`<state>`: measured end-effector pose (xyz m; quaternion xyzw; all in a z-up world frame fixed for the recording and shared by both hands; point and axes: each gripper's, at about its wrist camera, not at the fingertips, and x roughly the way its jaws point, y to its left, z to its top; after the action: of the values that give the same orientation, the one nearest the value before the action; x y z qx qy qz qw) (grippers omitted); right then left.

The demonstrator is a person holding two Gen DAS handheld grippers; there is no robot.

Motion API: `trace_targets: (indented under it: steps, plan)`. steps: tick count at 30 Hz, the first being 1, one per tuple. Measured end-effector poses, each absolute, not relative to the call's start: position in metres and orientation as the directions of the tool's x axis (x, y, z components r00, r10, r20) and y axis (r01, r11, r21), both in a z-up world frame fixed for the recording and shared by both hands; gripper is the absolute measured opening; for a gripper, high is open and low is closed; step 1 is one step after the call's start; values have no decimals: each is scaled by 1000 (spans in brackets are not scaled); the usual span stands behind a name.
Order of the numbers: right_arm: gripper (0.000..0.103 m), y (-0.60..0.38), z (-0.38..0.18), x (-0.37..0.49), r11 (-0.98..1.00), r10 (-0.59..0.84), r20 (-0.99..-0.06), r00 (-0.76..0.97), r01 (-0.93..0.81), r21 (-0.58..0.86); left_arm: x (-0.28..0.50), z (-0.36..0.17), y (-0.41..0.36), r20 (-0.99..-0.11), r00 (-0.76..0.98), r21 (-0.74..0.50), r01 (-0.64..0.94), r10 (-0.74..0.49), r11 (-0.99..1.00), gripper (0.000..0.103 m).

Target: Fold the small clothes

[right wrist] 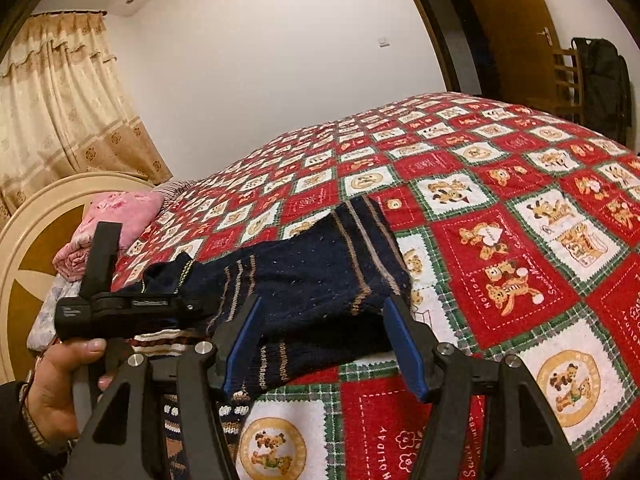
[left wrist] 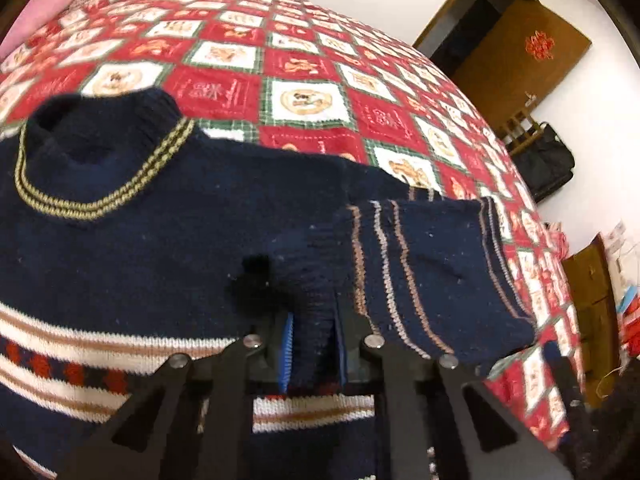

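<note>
1. Navy knitted child's sweater point(left wrist: 132, 236) with tan, cream and red stripes: lies flat, front up, on the red, white and green teddy-bear patchwork quilt point(left wrist: 304, 100) of the bed, spread so that its sleeves can be folded inward.
2. Striped navy sleeve point(left wrist: 420, 264): doubled back over the sweater's body, judged the first fold of the garment.
3. Left claw point(left wrist: 312, 354): its blue-padded fingers are drawn close together and clamped on the sleeve's cuff, holding the cuff in place over the sweater's chest.
4. Right claw point(right wrist: 324, 344): blue-padded fingers apart, empty, either side of the folded sleeve's edge without pressing it, probably placed to steady or smooth the fold.
5. Person's hand point(right wrist: 60, 384): grips the left tool's handle.
6. Count: one sweater, two claws, one pink folded cloth point(right wrist: 116, 216) by the headboard.
</note>
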<state>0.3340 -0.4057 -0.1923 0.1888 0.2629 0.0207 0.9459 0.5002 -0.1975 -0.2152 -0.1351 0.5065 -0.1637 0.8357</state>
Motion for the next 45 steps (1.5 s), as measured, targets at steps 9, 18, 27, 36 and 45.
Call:
trace_targets:
  steps: [9,18,27,36,45]
  plan:
    - [63,-399,-190,330,939,133,-475,870,42,340,480,-174,-178,-771,492,-356,192,-404,914,15]
    - [64,-371,-188,328,954,204,-481,853,-63,292,478,-149,-124,-771,551,-278,159,-319,947,15]
    - [64,-337,-188,320,961,257,-485,836,-167,221,472,-143,-75,-776,578,-223,122,-252,967,15]
    - [65,-326,-191,319,949,310,-494,812,-231,217,484,-153,-32,-792,585,-184,47,-176,982,15]
    - [65,-318,-196,323,945,324,-536,780,-248,211,488,-177,-10,-825,552,-143,9,-124,990,15]
